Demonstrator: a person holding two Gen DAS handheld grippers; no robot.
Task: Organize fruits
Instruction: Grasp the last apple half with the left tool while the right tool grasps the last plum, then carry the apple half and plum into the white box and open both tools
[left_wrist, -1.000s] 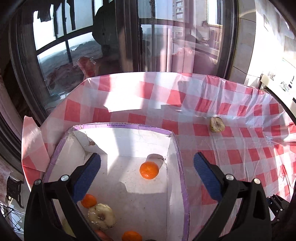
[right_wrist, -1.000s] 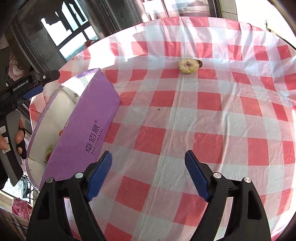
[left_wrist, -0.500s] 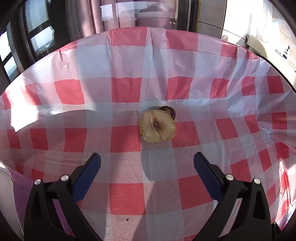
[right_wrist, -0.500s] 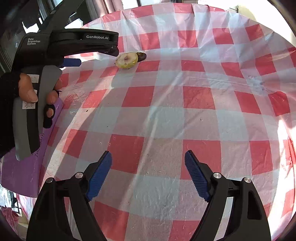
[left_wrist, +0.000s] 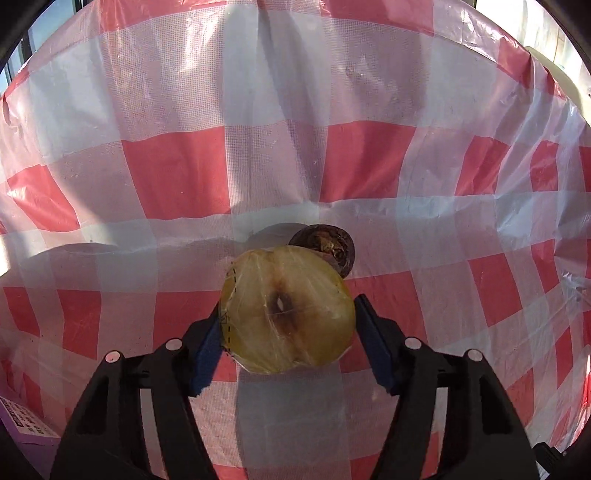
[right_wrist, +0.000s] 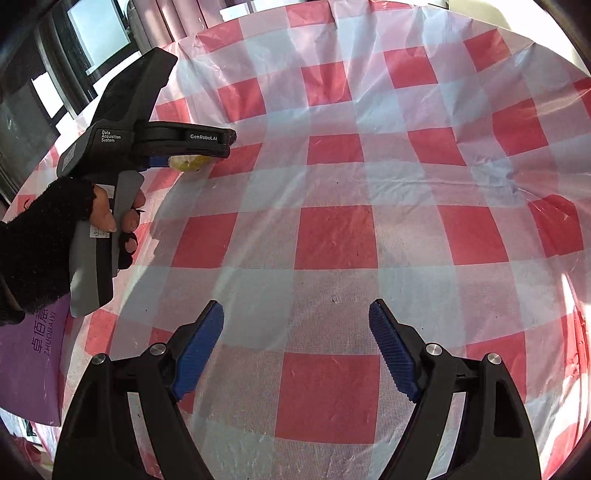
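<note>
Item: apple half (left_wrist: 286, 310), cut face up, wrapped in clear film, browned at the core. It lay on the counter (left_wrist: 280, 92) under a red-and-white checked plastic cloth, low of centre in the left wrist view. A dark, shrivelled fruit (left_wrist: 334, 245) sat touching its rim at about 1 o'clock.

Left gripper (left_wrist: 288, 341): jaws brought in to either side of the apple half, at 9 and 3 o'clock. The left pad (left_wrist: 207, 349) appeared to touch the film; at the right pad (left_wrist: 375, 347) contact could not be told. Judged a grasp in the making rather than a firm hold, the fruit likely bracketed for carrying to the box.

Right gripper (right_wrist: 295, 345): jaws spread wide, holding nothing, poised above bare cloth near the counter's front. Probably parked clear of the working hand.

Purple box (right_wrist: 33, 365): one printed side visible at 8 o'clock in the right wrist view, beside the gloved left hand (right_wrist: 48, 243). Presumed destination for the fruit.
</note>
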